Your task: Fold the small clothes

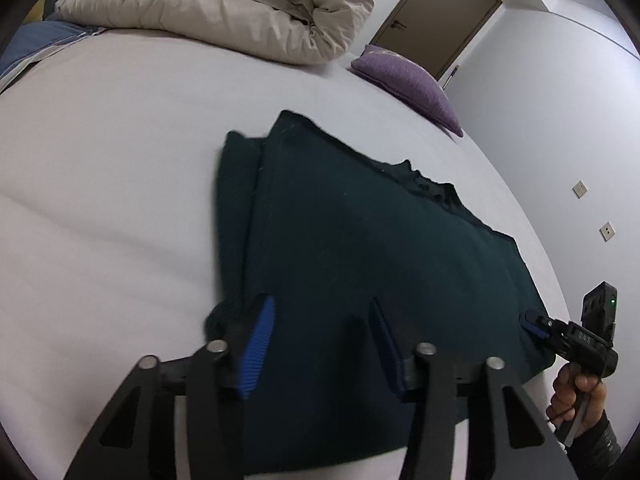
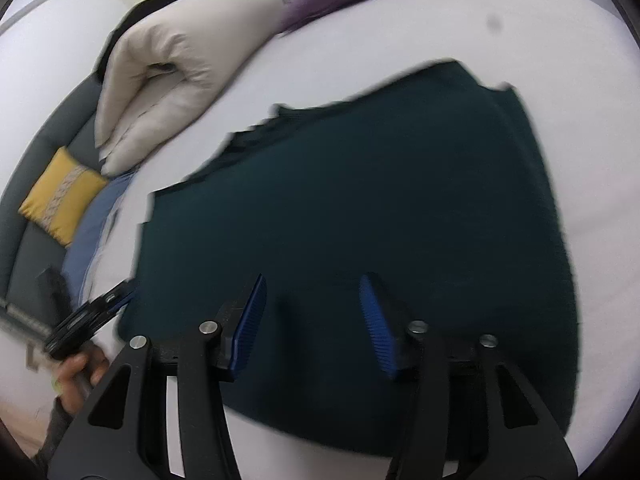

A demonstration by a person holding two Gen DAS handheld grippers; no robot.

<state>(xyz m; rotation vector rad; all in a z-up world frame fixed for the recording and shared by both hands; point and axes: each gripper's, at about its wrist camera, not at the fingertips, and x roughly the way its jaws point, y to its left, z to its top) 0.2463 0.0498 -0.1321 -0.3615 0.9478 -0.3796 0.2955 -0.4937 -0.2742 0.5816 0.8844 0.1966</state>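
- The dark green garment (image 1: pixel 360 240) lies flat on the white bed (image 1: pixel 100 180), partly folded, one side doubled over along its left edge.
- The left gripper (image 1: pixel 320 340) is spread wide above the near hem, holding nothing.
- The right gripper (image 2: pixel 316 316) is likewise released over the near hem, jaws apart.
- Risk: a shallow pinch would likely catch only the top layer, so the doubled side slides open.
- Risk: uneven lifting by the two grippers could skew the fold.
- The fabric looks like soft, matte knit; the collar edge is ragged in outline. A puffy beige duvet (image 1: pixel 224 8) and a purple pillow (image 1: pixel 408 80) lie beyond.
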